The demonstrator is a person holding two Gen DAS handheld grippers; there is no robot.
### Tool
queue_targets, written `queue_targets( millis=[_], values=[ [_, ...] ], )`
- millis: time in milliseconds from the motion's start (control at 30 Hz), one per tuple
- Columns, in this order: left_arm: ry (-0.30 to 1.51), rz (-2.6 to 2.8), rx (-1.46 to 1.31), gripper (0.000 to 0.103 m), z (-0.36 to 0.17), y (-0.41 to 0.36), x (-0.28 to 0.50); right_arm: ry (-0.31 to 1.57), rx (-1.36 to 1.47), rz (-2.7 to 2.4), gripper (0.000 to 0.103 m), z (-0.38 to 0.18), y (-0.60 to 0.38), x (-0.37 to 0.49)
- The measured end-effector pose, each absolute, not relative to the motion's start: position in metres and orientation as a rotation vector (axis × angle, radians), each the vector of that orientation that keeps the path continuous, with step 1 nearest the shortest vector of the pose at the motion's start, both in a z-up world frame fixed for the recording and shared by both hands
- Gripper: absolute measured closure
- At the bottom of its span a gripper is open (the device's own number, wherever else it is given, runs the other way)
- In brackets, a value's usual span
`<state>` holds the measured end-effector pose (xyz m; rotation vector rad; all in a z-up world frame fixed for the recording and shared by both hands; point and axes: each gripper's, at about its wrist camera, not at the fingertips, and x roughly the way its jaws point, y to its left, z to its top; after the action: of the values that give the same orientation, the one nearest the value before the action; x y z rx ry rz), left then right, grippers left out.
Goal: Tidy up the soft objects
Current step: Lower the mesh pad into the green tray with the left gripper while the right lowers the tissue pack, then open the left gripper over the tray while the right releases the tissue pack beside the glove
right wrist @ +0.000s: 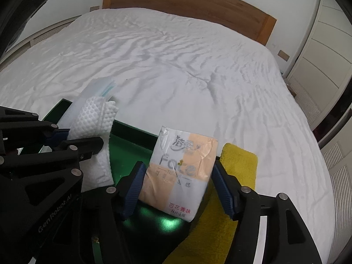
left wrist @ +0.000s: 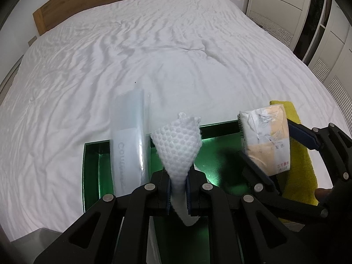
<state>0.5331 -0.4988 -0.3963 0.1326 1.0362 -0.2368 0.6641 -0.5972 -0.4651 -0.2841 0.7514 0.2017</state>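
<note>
My left gripper [left wrist: 178, 176] is shut on a white dotted cloth [left wrist: 178, 143], which sticks up from the pads over a shiny green tray [left wrist: 92, 160]. The right wrist view shows the same cloth [right wrist: 92, 118] in the left gripper [right wrist: 74, 138] at the left. A peach and white tissue pack [right wrist: 178, 176] stands on the green tray [right wrist: 132, 138] between the blue pads of my right gripper [right wrist: 178, 165]. A narrow gap shows at the right pad, so the jaws are open around it. From the left wrist view, the pack [left wrist: 264, 138] and right gripper [left wrist: 267, 139] are at the right.
A clear plastic packet [left wrist: 129, 136] leans across the tray's far rim. A yellow towel [right wrist: 239, 162] lies right of the tray. Everything rests on a white wrinkled bed [left wrist: 154, 55] with a wooden headboard [right wrist: 187, 6]. White cabinet doors [right wrist: 319, 55] stand at the right.
</note>
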Motion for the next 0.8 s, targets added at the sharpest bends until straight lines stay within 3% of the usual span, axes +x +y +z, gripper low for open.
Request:
queue_targets(
  millis=[133, 600, 700, 800],
  values=[
    [1.032, -0.238, 0.119, 0.095, -0.395, -0.498, 0.533, 0.73, -0.289, 0.212, 0.026, -0.46, -0.596, 0.66],
    [1.01, -0.231, 0.121, 0.092, -0.385, -0.494, 0.529, 0.72, -0.296, 0.206, 0.025, -0.454, -0.594, 0.659],
    [1.004, -0.212, 0.123, 0.083, -0.383, -0.492, 0.53, 0.716, -0.288, 0.192, 0.025, -0.453, -0.595, 0.66],
    [1.004, -0.188, 0.114, 0.066, -0.382, -0.485, 0.531, 0.716, -0.277, 0.182, 0.025, -0.452, -0.598, 0.66]
  ],
)
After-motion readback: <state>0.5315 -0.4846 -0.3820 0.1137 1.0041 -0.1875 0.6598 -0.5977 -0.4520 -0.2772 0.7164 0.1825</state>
